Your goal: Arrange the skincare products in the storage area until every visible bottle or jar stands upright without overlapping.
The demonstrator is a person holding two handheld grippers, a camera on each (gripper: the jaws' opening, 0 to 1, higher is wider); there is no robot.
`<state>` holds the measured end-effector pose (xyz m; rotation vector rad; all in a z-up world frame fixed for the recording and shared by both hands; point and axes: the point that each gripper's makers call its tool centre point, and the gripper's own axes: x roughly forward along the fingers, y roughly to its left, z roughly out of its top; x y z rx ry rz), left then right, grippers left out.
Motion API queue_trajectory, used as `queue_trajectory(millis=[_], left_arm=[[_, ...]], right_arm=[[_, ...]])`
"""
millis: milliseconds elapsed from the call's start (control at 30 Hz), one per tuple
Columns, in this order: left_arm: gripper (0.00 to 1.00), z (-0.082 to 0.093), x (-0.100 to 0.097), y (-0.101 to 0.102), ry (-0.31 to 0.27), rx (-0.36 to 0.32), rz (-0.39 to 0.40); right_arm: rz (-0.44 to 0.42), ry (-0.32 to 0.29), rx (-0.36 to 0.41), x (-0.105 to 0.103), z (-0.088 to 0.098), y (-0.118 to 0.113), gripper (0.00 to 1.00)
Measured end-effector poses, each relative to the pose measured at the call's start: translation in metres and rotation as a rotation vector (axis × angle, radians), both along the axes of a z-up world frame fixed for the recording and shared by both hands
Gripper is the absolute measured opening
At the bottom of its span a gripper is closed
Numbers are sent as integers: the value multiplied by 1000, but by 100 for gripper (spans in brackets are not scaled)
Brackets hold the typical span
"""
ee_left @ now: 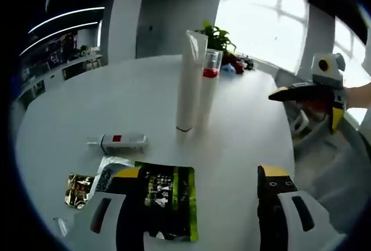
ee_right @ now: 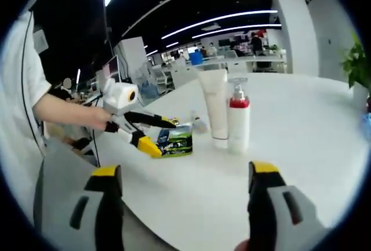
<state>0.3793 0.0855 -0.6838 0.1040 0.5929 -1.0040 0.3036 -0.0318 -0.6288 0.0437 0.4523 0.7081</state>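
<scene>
i see my left gripper (ee_left: 200, 196) with fingers spread and empty near the bench (ee_left: 243, 117) edge. the small bottle (ee_left: 123, 142) lies flat ahead-left, long axis crosswise, nearer this hand. the right gripper (ee_right: 185, 202) is open too, while tube (ee_left: 189, 83) and pump bottle (ee_right: 238, 119) stand mid-bench.

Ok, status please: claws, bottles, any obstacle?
Both claws open, empty. Tube and pump bottle upright; small bottle lying flat. Green sachet beside left claw.

Left gripper (ee_left: 200, 184): jaws spread wide, holding nothing. Right gripper (ee_right: 185, 184): jaws spread wide, likewise holding nothing.
</scene>
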Motion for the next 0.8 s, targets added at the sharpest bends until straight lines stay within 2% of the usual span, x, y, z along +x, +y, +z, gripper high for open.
queue_trajectory(millis=[333, 467, 800], left_arm=[[85, -1, -24, 23, 45, 37, 71], [87, -4, -35, 33, 96, 60, 111], [93, -3, -66, 46, 126, 73, 158]], right_arm=[[3, -20, -7, -7, 9, -2, 91], [1, -21, -10, -10, 10, -3, 91], [-3, -43, -12, -20, 19, -6, 91]])
